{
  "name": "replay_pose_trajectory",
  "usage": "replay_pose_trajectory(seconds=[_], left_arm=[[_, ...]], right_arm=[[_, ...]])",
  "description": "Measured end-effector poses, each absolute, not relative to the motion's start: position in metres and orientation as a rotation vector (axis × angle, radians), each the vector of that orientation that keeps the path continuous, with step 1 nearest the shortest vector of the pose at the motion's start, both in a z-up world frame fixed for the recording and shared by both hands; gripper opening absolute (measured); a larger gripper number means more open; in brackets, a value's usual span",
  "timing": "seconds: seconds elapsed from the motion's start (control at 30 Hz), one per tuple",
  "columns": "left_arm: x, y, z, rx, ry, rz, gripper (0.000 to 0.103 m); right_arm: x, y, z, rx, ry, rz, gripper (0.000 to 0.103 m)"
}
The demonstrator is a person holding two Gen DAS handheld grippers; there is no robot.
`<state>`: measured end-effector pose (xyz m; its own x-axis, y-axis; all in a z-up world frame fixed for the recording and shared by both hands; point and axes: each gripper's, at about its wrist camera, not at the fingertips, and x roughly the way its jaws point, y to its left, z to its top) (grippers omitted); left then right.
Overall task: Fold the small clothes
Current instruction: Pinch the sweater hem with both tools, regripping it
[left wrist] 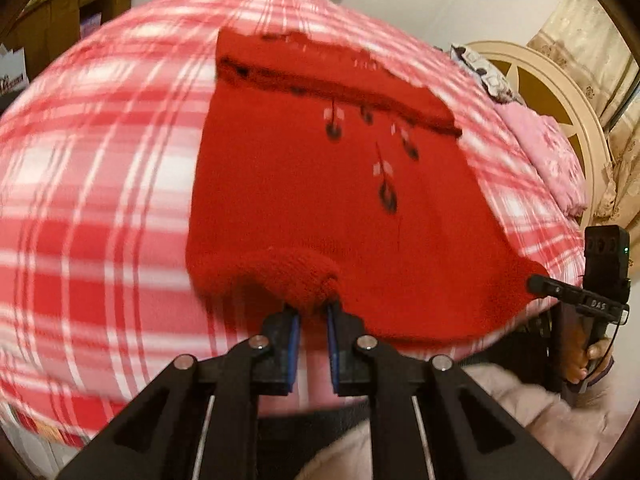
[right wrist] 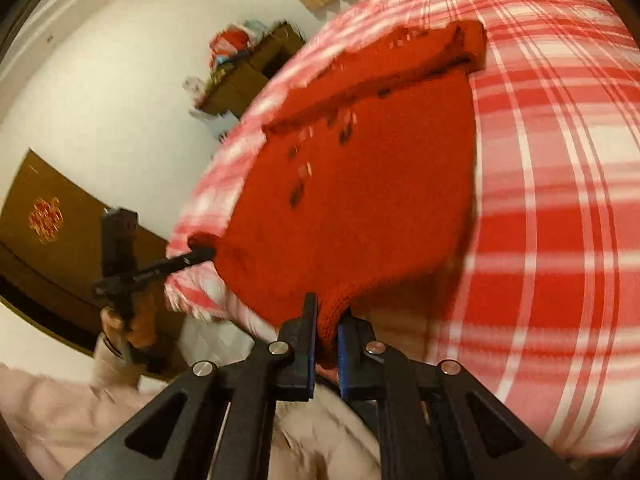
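A small red knitted garment (left wrist: pixel 312 184) with black and white embroidered drops lies spread on a red and white checked bed cover (left wrist: pixel 92 184). My left gripper (left wrist: pixel 313 308) is shut on its near left corner, a rolled knitted edge. My right gripper (right wrist: pixel 329 316) is shut on the near right corner of the same garment (right wrist: pixel 360 200). The right gripper also shows at the right edge of the left wrist view (left wrist: pixel 536 282), and the left gripper shows in the right wrist view (right wrist: pixel 200 250). Both near corners are lifted slightly off the bed. Both views are motion-blurred.
The bed cover (right wrist: pixel 560 200) reaches the near edge. A pink quilt (left wrist: pixel 548 152) and a cream headboard (left wrist: pixel 560 92) are at the right. Brown furniture (left wrist: pixel 60 12) stands against the far wall. The person's pale padded clothing (right wrist: pixel 60 412) is close below the grippers.
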<state>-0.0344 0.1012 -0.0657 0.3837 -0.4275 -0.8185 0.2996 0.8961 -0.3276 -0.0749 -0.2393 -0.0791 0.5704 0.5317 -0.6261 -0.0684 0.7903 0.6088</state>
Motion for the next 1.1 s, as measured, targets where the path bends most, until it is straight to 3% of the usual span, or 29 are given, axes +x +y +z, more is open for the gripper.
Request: replay_pose_trajectory(seconds=[0.27, 0.47, 0.5, 0.57, 0.6, 0.63, 0.67, 0.7, 0.73, 0.77, 0.87, 1.03, 1.1], left_arm=[[0.044, 0.089, -0.07, -0.06, 1.031, -0.401, 0.012], [0.082, 0.108, -0.072, -0.114, 1.026, -0.374, 0.015], [0.082, 0.113, -0.068, -0.13, 1.014, -0.385, 0.021], [0.077, 0.126, -0.058, -0.126, 0.975, -0.398, 0.043], [0.073, 0.132, -0.053, -0.112, 0.948, -0.398, 0.061], [0.067, 0.139, -0.048, -0.097, 0.911, -0.398, 0.07], [0.064, 0.145, -0.046, -0.088, 0.882, -0.404, 0.072], [0.059, 0.149, -0.046, -0.08, 0.864, -0.416, 0.074], [0.054, 0.15, -0.048, -0.073, 0.865, -0.43, 0.075], [0.059, 0.146, -0.05, -0.066, 0.872, -0.438, 0.075], [0.054, 0.132, -0.066, 0.023, 0.888, -0.438, 0.075], [0.053, 0.117, -0.089, 0.065, 0.914, -0.463, 0.052], [0.05, 0.118, -0.092, 0.056, 0.912, -0.457, 0.052]], right_arm=[[-0.009, -0.293, -0.089, 0.706, 0.838, 0.279, 0.008], [0.015, -0.289, -0.111, 0.652, 0.881, 0.21, 0.009], [0.016, -0.289, -0.111, 0.655, 0.886, 0.211, 0.01], [0.017, -0.289, -0.105, 0.664, 0.873, 0.215, 0.012], [0.014, -0.289, -0.096, 0.657, 0.834, 0.224, 0.014], [0.014, -0.29, -0.091, 0.649, 0.802, 0.23, 0.022], [0.01, -0.29, -0.081, 0.63, 0.754, 0.228, 0.031], [0.009, -0.29, -0.074, 0.616, 0.721, 0.222, 0.055], [0.006, -0.289, -0.067, 0.596, 0.684, 0.212, 0.075], [0.003, -0.286, -0.061, 0.571, 0.652, 0.207, 0.076], [-0.002, -0.277, -0.048, 0.482, 0.633, 0.178, 0.076], [-0.011, -0.272, -0.05, 0.469, 0.654, 0.162, 0.076], [-0.014, -0.273, -0.053, 0.47, 0.663, 0.156, 0.076]])
